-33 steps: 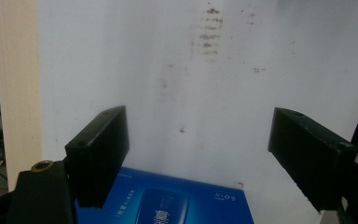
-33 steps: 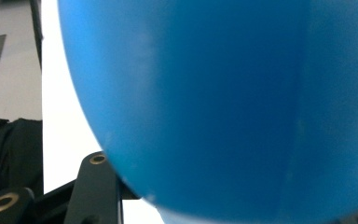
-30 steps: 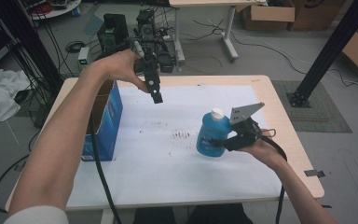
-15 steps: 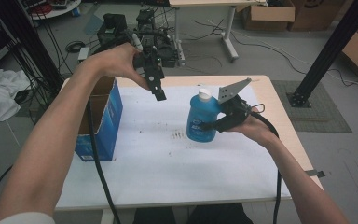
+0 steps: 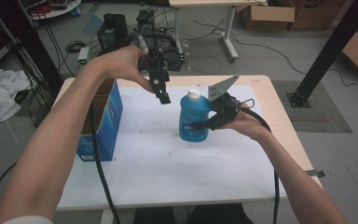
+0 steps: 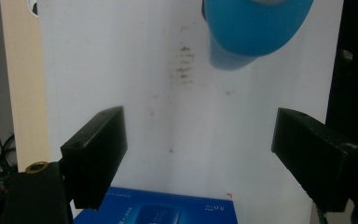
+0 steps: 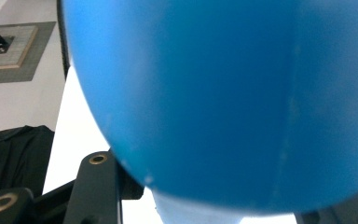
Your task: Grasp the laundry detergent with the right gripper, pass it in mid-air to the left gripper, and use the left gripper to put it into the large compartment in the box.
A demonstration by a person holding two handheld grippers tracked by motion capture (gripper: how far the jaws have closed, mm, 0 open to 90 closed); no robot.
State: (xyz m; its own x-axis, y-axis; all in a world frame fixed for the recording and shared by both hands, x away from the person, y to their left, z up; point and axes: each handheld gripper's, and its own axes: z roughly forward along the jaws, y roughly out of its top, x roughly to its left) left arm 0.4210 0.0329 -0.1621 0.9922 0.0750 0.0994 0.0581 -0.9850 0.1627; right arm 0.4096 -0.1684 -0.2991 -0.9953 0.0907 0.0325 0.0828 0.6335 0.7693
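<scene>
Two tools: left tool is hanging spread wide, empty, above the counter.
Right tool: gripping the blue bottle, lifted upright.
Risk: bottle slipping sideways; white cap bumping the left tool.
Box: standing clear.

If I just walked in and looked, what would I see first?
Most likely the bright blue bottle with a white cap, held upright over the middle of the white table by the right gripper. Just left of it and higher, the left gripper hangs with its jaws wide apart and pointing down. At the table's left edge stands a blue cardboard box.
</scene>
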